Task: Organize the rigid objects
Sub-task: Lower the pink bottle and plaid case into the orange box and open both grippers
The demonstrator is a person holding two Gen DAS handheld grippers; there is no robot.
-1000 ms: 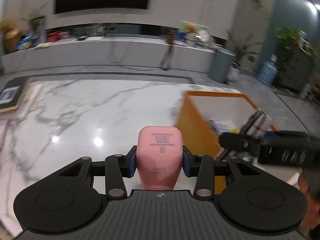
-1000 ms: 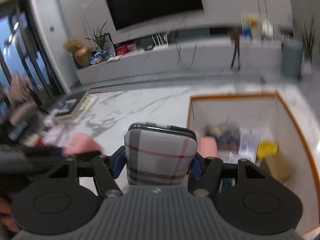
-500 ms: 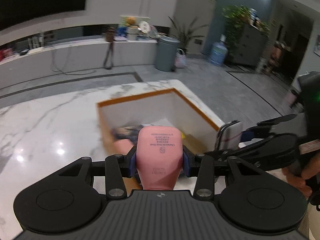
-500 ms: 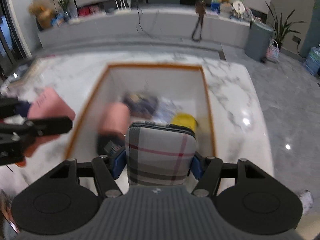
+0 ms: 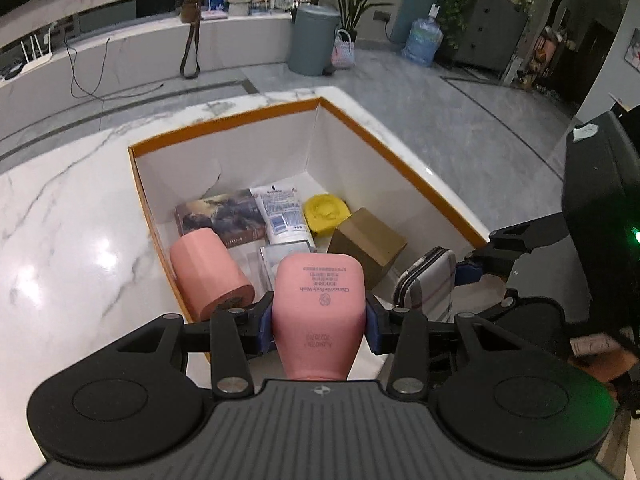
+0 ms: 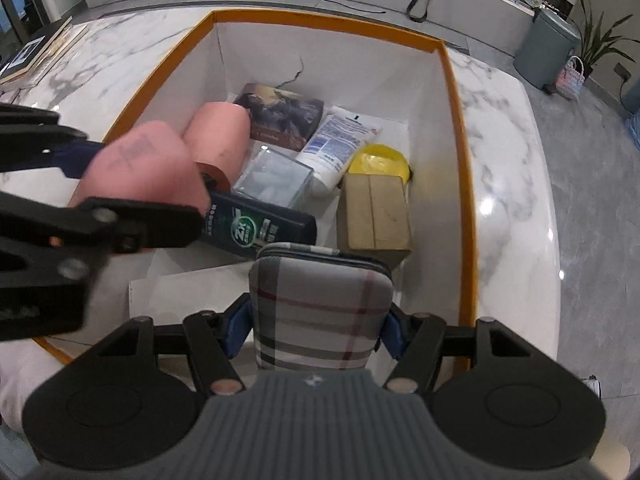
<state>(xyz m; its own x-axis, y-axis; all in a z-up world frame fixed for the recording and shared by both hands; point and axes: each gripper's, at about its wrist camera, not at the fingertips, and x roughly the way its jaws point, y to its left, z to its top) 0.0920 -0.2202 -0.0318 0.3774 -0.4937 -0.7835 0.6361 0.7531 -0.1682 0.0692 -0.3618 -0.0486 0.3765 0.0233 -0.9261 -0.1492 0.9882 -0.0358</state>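
My left gripper (image 5: 319, 322) is shut on a pink body-wash bottle (image 5: 320, 304), held over the near edge of the orange-rimmed white box (image 5: 224, 128). My right gripper (image 6: 319, 330) is shut on a plaid zip case (image 6: 320, 304), held over the box's near right part (image 6: 460, 128). The plaid case also shows in the left wrist view (image 5: 426, 282), and the pink bottle in the right wrist view (image 6: 140, 168). The two grippers are side by side over the box.
Inside the box lie a pink roll (image 6: 218, 136), a dark book (image 6: 280, 114), a white tube (image 6: 340, 140), a yellow object (image 6: 378, 158), a brown carton (image 6: 374, 212), a clear case (image 6: 274, 176) and a dark green bottle (image 6: 256, 228). The marble table (image 5: 60, 220) surrounds it.
Both grippers have swung from over the table to above the box, carrying the pink bottle and the plaid case, and have come closer to its contents.
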